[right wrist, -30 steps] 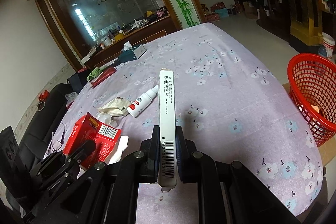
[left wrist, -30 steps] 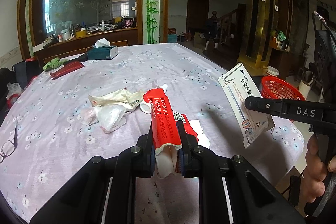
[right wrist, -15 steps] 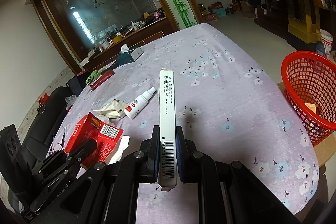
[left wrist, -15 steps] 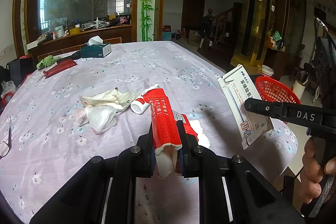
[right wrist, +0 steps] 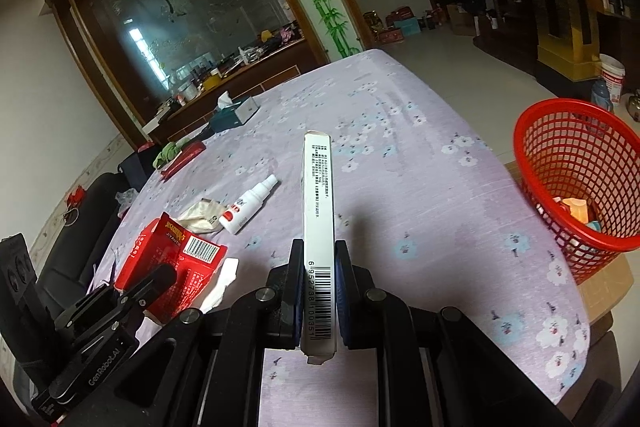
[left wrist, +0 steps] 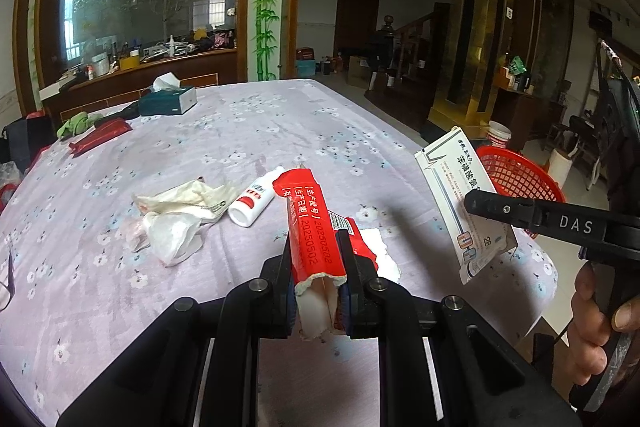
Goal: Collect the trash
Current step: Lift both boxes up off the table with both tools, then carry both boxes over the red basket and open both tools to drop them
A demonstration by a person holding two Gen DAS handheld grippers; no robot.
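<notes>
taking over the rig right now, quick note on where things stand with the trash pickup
Left tool: shut on the red carton, lifted over the table.
Right tool: shut on the white box, held edge-up, not yet over the red basket.
Done: the basket, past the table's right edge, already holds a few pieces.
Left: drop both boxes into the basket, then fetch the spray bottle, crumpled wrappers and the white paper lying beneath the carton.
</notes>
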